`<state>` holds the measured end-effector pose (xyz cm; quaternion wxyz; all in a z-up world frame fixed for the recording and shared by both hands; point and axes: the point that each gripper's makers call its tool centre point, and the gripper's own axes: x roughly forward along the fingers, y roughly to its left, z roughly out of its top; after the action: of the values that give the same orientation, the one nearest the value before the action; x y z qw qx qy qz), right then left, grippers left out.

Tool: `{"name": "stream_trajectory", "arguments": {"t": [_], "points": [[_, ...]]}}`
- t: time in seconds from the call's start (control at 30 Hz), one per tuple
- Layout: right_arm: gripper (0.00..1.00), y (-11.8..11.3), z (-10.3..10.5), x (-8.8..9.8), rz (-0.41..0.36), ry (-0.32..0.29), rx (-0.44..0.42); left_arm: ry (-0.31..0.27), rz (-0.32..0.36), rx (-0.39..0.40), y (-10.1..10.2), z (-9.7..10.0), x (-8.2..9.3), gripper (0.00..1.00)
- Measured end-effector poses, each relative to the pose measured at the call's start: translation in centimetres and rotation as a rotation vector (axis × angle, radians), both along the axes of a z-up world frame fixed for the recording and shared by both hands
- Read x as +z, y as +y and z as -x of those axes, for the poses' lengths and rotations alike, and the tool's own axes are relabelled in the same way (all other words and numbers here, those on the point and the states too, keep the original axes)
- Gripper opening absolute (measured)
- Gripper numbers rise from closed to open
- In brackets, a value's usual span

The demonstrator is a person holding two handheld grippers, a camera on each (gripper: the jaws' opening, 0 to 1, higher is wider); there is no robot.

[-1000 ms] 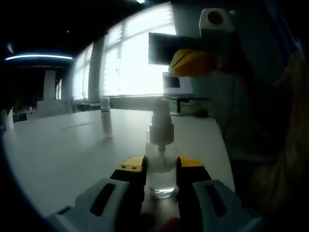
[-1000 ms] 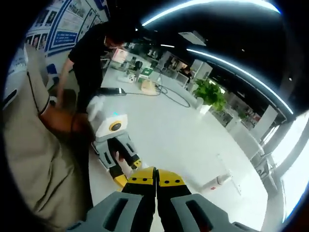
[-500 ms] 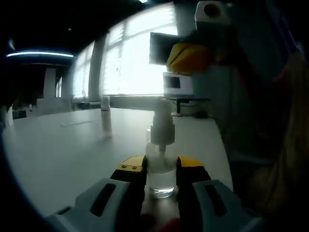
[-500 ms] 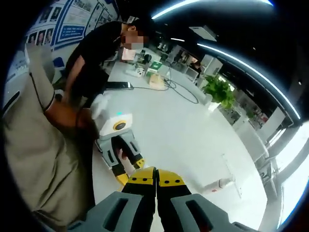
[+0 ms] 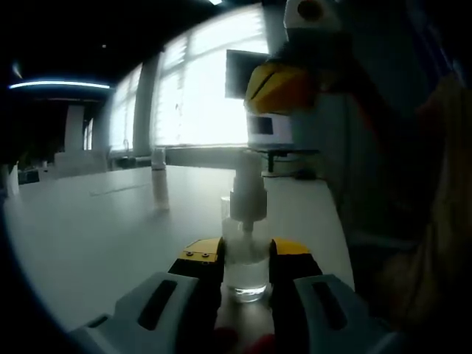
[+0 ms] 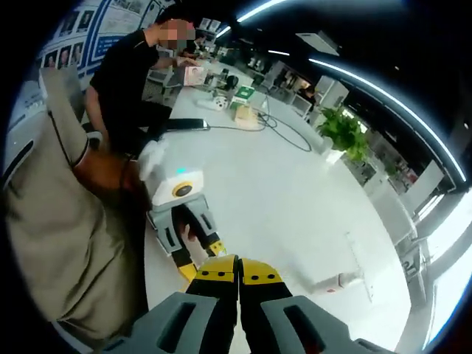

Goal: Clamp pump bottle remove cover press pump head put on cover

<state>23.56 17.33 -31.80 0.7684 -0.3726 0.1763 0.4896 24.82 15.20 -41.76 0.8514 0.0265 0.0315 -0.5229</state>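
Note:
A small clear pump bottle stands on the white table, with my left gripper shut on its body. Its white pump head is bare. The clear cover stands upright on the table, farther off to the left. My right gripper hangs above and just right of the pump head, apart from it. In the right gripper view its yellow-tipped jaws are pressed together with nothing between them, looking down on the left gripper and the cover.
The holder's beige sleeve is on the left. A person in black works at the table's far end beside boxes and a cable. A plant stands beyond. A monitor sits by the bright windows.
In the left gripper view the right gripper has risen a little and drifted left. The left gripper and the bottle have stayed put.

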Motion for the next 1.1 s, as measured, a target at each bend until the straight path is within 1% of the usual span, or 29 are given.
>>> {"name": "stream_trajectory", "arguments": {"t": [0.2, 0.57, 0.63, 0.77, 1.0, 1.1], "points": [[0.0, 0.7, 0.2, 0.0, 0.026, 0.028, 0.021, 0.002, 0.002, -0.003, 0.0, 0.1, 0.0, 0.15], [0.0, 1.0, 0.3, -0.4, 0.088, 0.049, 0.038, -0.006, 0.0, -0.01, 0.1, 0.1, 0.0, 0.15], [0.0, 1.1, 0.3, -0.5, 0.099, 0.06, 0.045, -0.009, -0.001, -0.012, 0.1, 0.2, 0.0, 0.15], [0.0, 1.3, 0.1, -0.8, 0.118, 0.072, 0.045, 0.001, 0.003, -0.009, 0.2, 0.1, 0.0, 0.15], [0.0, 1.4, 0.2, -0.9, 0.146, 0.086, 0.058, -0.003, 0.002, -0.009, 0.2, 0.2, 0.0, 0.15], [0.0, 1.5, 0.5, -1.0, 0.165, 0.092, 0.086, -0.004, 0.002, -0.01, 0.1, 0.4, 0.0, 0.15]]}}
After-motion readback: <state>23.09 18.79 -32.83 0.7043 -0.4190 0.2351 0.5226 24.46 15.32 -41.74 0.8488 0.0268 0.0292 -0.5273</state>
